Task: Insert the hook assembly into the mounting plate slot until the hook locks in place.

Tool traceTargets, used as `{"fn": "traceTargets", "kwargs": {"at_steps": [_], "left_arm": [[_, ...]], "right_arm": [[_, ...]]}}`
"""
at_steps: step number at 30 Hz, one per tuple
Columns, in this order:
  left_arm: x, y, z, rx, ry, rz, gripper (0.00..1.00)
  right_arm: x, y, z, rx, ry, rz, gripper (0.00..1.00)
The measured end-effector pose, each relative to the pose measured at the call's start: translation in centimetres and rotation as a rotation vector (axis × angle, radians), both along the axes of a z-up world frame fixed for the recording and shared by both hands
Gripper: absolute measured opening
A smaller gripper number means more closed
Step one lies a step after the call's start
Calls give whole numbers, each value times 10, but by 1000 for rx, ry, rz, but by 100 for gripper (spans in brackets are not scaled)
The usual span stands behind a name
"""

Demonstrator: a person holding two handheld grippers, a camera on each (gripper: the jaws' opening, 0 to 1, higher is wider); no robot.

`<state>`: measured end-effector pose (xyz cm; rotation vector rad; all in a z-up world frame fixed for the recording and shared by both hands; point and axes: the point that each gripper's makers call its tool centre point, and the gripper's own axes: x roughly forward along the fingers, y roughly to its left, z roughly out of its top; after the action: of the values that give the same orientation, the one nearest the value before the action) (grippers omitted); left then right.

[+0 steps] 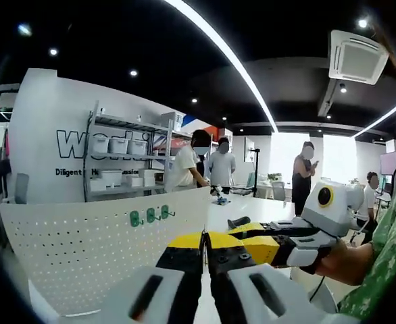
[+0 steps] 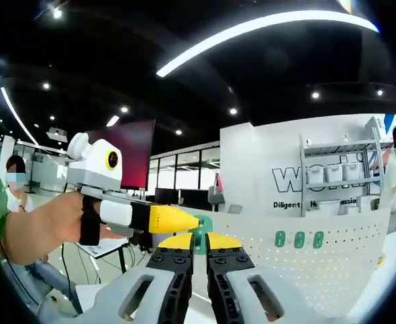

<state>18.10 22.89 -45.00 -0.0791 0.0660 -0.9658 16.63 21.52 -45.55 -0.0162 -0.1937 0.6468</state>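
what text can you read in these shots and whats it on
"Wor": large dark letters on the white wall, cut off by the shelf.
"wor": the same wall sign in the right gripper view, again cut by the shelf.
"Diligent": small line under the big letters; the rest is hidden.
"Diligent": the same line; the words after it are too blurred to read.
The bins, pegboard and hooks show no readable text.

Bright ceiling strip lights (image 1: pixel 218 50), dark ceiling, window glare, fisheye-bent edges, mild softness

Pegboard (image 1: pixel 83 250): lower edge cut off behind the left tool's jaws.
Green hooks (image 2: pixel 298 239): too small to tell shape.
Wall lettering (image 2: pixel 313 179): partly hidden by shelving.
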Motion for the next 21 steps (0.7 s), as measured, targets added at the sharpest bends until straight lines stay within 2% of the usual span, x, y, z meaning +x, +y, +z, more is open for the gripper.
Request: {"fn": "traceTargets", "kwargs": {"at_steps": [5, 7, 11, 21], "left_arm": [[0, -3, -2, -4, 13, -1, 2], [-1, -4, -2, -11, 17, 1, 2], [-3, -8, -1, -13, 19, -5, 2], [-5, -12, -1, -16, 24, -6, 2]], "right_arm": [[2, 0, -1, -24, -6, -27, 4], [3, 0, -3, -71, -19, -53, 3], [4, 1, -4, -93, -33, -66, 2], [4, -3, -3, -100, -39, -82, 2]]}}
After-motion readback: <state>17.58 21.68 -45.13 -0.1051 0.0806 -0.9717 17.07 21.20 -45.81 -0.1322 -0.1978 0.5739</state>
